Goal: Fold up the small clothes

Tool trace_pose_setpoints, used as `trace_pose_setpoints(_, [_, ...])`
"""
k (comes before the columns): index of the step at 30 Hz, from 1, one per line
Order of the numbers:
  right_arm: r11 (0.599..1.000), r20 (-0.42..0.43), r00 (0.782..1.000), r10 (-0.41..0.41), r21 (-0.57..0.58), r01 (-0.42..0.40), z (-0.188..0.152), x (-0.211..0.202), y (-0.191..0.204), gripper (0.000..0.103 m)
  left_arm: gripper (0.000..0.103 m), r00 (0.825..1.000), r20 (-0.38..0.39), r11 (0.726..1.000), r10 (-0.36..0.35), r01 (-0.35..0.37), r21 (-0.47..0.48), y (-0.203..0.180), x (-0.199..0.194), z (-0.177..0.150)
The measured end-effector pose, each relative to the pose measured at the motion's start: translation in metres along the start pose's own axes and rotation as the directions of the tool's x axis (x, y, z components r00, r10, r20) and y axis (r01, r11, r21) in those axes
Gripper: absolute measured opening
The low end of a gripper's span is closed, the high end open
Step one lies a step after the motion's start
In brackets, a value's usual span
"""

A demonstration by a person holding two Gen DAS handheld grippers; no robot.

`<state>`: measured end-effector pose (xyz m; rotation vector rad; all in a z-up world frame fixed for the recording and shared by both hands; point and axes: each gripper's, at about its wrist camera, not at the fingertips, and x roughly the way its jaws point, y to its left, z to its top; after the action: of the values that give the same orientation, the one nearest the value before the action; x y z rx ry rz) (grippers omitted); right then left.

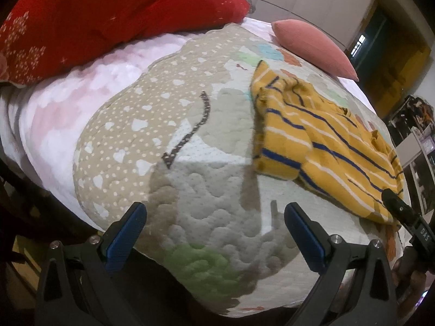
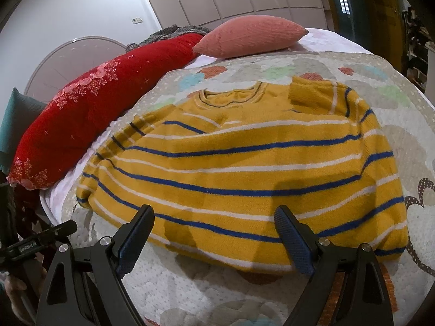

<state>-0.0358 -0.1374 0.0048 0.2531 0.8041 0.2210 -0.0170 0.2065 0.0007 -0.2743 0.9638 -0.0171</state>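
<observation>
Where the left wrist camera looks along its fingers, the left gripper (image 1: 214, 217) stands with jaws wide apart over the quilted mat (image 1: 206, 190), holding nothing. The yellow striped sweater (image 1: 320, 141) lies ahead and to its right, apart from its fingers. A red pillow (image 1: 108, 19) sits far ahead to the left.

In the right wrist view, the right gripper (image 2: 214, 222) is likewise spread and empty, its fingertips over the sweater's (image 2: 244, 168) near hem. The pink cushion (image 2: 250, 36) lies beyond.
</observation>
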Motion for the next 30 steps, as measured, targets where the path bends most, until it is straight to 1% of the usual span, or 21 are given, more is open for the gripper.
trace_pose_setpoints(3, [0.999, -0.01, 1.0, -0.002, -0.032, 0.002, 0.001, 0.005, 0.011, 0.093, 0.101, 1.0, 0.004, 1.0, -0.002, 0.002, -0.022, 0.011, 0.0, 0.0])
trace_pose_setpoints(8, [0.993, -0.054, 0.999, -0.009, -0.121, 0.002, 0.005, 0.022, 0.04, 0.093, 0.101, 0.999, 0.029, 0.998, 0.014, -0.012, -0.055, 0.035, -0.006, 0.003])
trace_pose_setpoints(13, [0.971, -0.077, 0.997, 0.009, -0.236, -0.027, 0.016, 0.042, 0.076, 0.093, 0.101, 0.997, 0.069, 0.99, 0.041, -0.031, -0.139, 0.072, -0.022, 0.006])
trace_pose_setpoints(16, [0.945, -0.107, 0.994, 0.011, -0.325, -0.045, 0.02, 0.066, 0.107, 0.093, 0.101, 0.995, 0.081, 0.982, 0.066, -0.051, -0.181, 0.097, -0.029, 0.004])
trace_pose_setpoints(19, [0.907, -0.118, 0.993, 0.007, -0.417, -0.056, 0.018, 0.083, 0.138, 0.093, 0.101, 0.994, 0.076, 0.974, 0.075, -0.056, -0.22, 0.116, -0.03, 0.003])
trace_pose_setpoints(20, [0.882, -0.111, 0.994, -0.007, -0.469, -0.045, 0.016, 0.09, 0.154, 0.093, 0.101, 0.994, 0.075, 0.971, 0.076, -0.057, -0.231, 0.121, -0.03, 0.003])
trace_pose_setpoints(22, [0.845, -0.095, 0.995, -0.026, -0.534, -0.029, 0.013, 0.098, 0.175, 0.093, 0.101, 0.994, 0.077, 0.968, 0.08, -0.058, -0.246, 0.129, -0.031, 0.002])
trace_pose_setpoints(25, [0.811, -0.084, 0.995, -0.055, -0.586, -0.004, 0.011, 0.109, 0.197, 0.093, 0.101, 0.993, 0.085, 0.965, 0.082, -0.058, -0.256, 0.136, -0.033, 0.0])
trace_pose_setpoints(27, [0.792, -0.086, 0.992, -0.09, -0.61, 0.019, 0.014, 0.12, 0.207, 0.093, 0.101, 0.994, 0.082, 0.964, 0.077, -0.054, -0.261, 0.136, -0.032, -0.002])
trace_pose_setpoints(28, [0.777, -0.088, 0.989, -0.118, -0.629, 0.037, 0.016, 0.129, 0.214, 0.093, 0.101, 0.994, 0.082, 0.964, 0.073, -0.049, -0.262, 0.136, -0.032, -0.003])
trace_pose_setpoints(30, [0.768, -0.111, 0.984, -0.137, -0.64, 0.035, 0.021, 0.141, 0.224, 0.093, 0.101, 0.994, 0.085, 0.965, 0.066, -0.041, -0.26, 0.134, -0.034, -0.004])
